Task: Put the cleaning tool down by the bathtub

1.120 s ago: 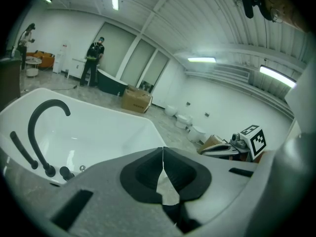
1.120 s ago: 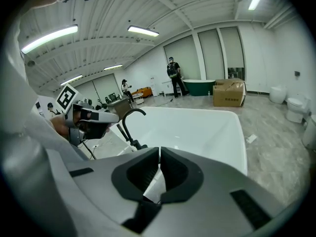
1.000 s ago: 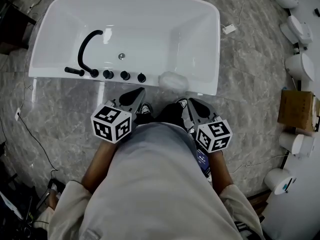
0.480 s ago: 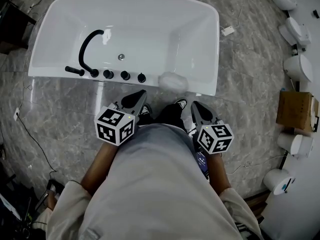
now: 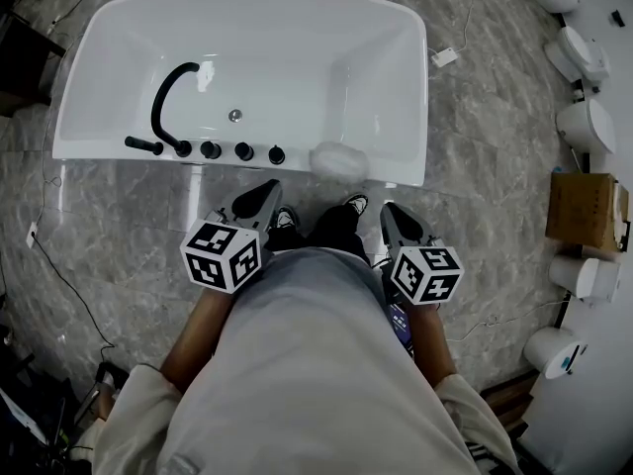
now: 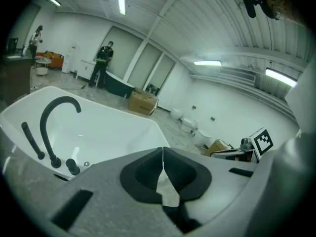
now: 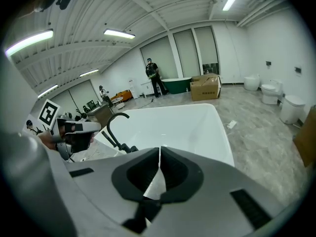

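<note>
Carrying nothing, you are holding left gripper (image 5: pixel 268 189) and right gripper (image 5: pixel 388 210) closed, empty. Cleaning tool (image 5: pixel 339 159) is perching on bathtub (image 5: pixel 99 149) rim — your nudge may tip it in.

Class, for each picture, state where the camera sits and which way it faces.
Head view: on the person's head, facing steeply down at the bathtub; torso, forearms, left claw, right claw show.
Left gripper view: on the left claw, facing along its shut jaws across the tub; the right claw's marker cube shows.
Right gripper view: on the right claw, facing likewise; left claw's marker cube shows.
Shared: bathtub, black faucet.
</note>
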`<state>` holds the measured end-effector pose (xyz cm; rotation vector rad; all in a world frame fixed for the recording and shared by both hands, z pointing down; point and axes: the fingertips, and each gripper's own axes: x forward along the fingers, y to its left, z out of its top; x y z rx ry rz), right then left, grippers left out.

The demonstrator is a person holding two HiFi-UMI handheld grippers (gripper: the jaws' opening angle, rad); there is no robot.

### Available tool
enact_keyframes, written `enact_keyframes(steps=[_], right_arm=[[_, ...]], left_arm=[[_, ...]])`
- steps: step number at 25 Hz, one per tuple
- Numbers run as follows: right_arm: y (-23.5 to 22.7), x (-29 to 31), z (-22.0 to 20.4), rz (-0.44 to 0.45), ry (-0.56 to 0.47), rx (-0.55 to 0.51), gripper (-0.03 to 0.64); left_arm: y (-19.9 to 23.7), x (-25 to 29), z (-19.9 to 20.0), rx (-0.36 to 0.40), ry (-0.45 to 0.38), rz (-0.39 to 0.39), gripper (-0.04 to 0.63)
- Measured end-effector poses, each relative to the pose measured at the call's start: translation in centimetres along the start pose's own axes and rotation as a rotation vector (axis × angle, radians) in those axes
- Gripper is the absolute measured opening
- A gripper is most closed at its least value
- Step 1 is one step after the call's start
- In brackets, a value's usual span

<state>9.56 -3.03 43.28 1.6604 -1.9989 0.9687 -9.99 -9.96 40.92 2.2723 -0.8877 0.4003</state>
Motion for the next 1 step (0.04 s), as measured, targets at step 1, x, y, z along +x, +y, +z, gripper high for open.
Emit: enact_keyframes(steps=[1], right_arm=[[-0.10, -0.03, -0.06, -0.006, 0.003, 0.003, 0.014]], left_arm=[[0.08, -0.06, 0.02, -0.006, -0.004, 0.002, 0.009]])
